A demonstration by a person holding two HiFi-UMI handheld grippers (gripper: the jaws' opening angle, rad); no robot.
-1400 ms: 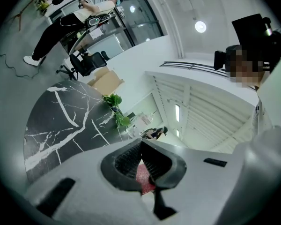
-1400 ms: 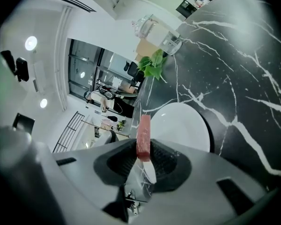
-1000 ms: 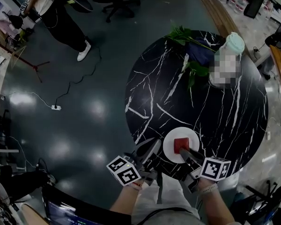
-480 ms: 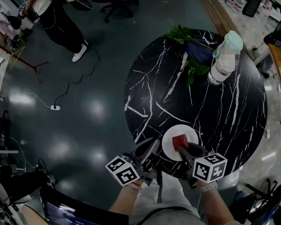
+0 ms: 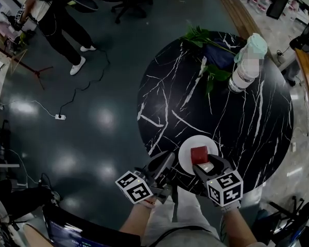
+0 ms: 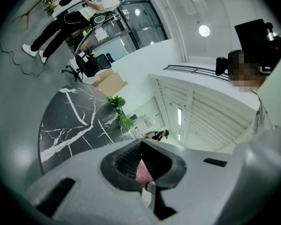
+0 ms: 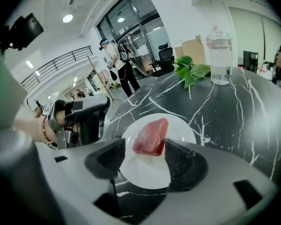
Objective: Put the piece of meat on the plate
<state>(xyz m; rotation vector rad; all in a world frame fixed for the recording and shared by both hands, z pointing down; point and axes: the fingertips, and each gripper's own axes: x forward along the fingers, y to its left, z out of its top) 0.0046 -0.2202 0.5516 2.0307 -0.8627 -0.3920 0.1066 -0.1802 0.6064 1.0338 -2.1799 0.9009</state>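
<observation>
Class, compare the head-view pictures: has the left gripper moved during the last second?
No. The left gripper stays at the black marble table's near edge, left of the white plate.

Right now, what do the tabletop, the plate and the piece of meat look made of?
Tabletop: black stone with white veins, polished; marble or a marble-look laminate, can't tell which.
Plate: plain white, smooth, with a slight sheen; ceramic or melamine, the look leaves it open.
Piece of meat: deep red block with flat cut faces and a moist-looking gloss; could be raw meat or a replica.
</observation>
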